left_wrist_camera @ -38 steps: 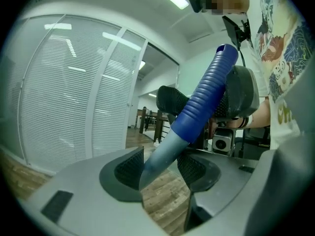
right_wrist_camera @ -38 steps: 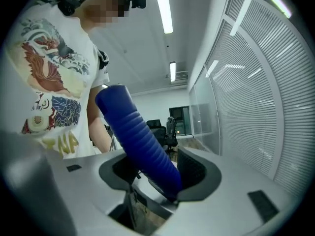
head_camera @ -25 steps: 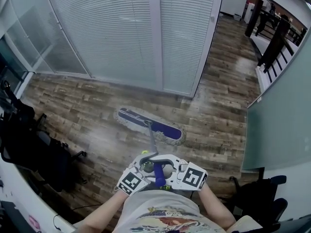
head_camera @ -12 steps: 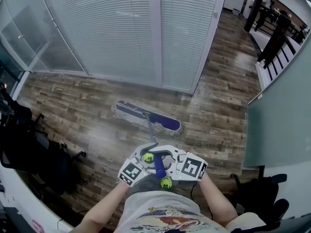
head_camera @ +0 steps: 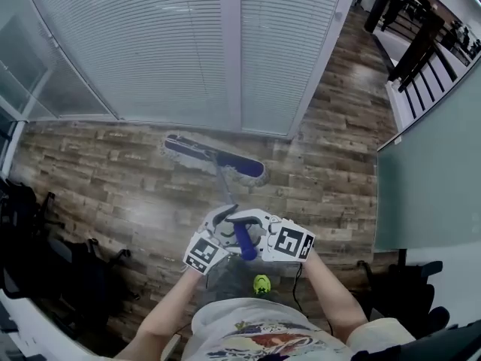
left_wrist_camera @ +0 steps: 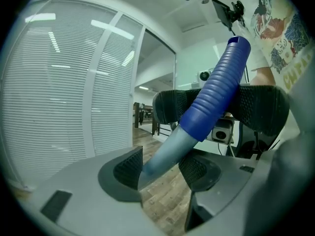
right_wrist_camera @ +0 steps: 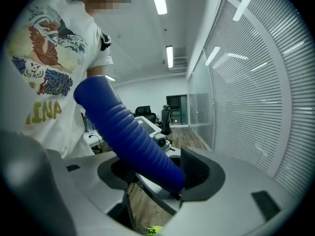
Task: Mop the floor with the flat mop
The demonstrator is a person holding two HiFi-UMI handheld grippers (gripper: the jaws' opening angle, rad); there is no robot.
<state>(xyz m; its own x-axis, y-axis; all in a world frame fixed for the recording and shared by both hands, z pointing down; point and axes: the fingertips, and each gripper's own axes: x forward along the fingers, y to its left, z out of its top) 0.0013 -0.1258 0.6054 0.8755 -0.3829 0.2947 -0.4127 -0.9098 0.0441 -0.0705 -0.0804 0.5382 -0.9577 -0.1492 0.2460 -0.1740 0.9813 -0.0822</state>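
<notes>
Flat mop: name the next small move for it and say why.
Probably draw the handle back toward the body, dragging the mop head over floor boards nearer the feet. The head lies close to the foot of the glass wall, so little floor remains ahead. The right gripper grips the handle's blue sleeve; the left gripper has the grey shaft between its jaws, which are opening.

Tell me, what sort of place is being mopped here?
Probably an office: full-height closed white blinds, what look like black swivel chairs along the left, and a wood-look plank floor running on into a corridor.
</notes>
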